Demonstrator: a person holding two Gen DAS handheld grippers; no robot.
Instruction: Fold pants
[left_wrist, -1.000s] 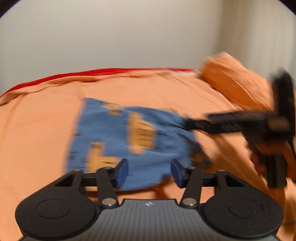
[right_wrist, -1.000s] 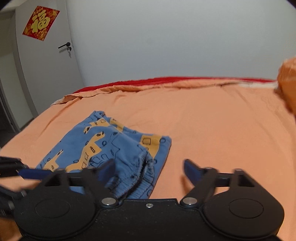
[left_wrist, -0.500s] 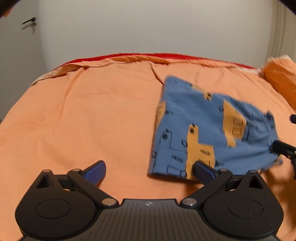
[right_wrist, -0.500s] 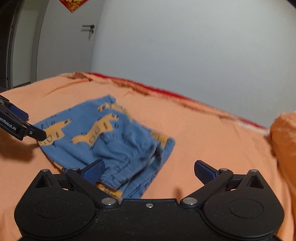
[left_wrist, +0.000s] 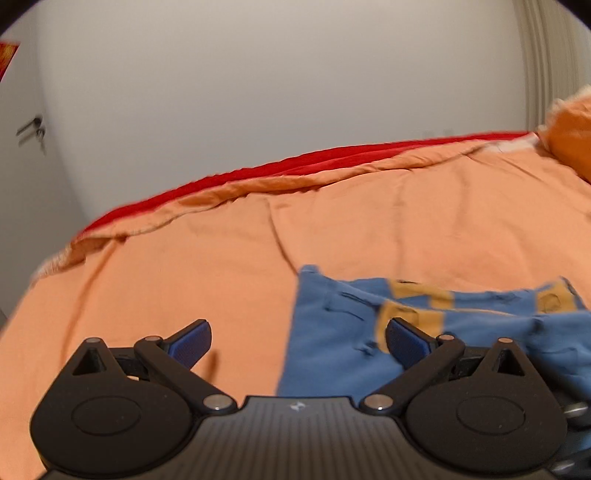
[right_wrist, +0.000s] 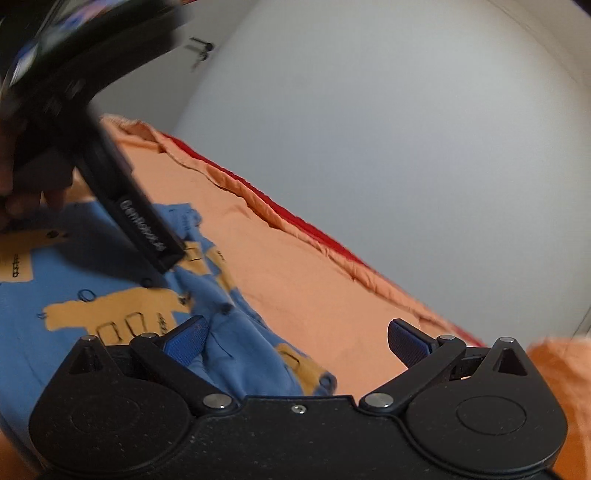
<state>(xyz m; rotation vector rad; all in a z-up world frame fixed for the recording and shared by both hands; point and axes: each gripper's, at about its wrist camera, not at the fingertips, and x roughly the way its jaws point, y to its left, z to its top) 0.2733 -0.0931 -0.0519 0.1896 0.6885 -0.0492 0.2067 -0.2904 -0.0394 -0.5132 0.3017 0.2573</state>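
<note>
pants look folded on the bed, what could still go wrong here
1. The right tongs stand open low over the bunched waistband end of the pants; a finger could snag it and undo the fold.
2. The left tongs hang close above the pants and near the right ones, so the two may knock together.

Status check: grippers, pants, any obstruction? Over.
Left gripper open, empty. Right gripper open, empty. Pants folded, lying on the orange bedspread. Nothing in the way.
</note>
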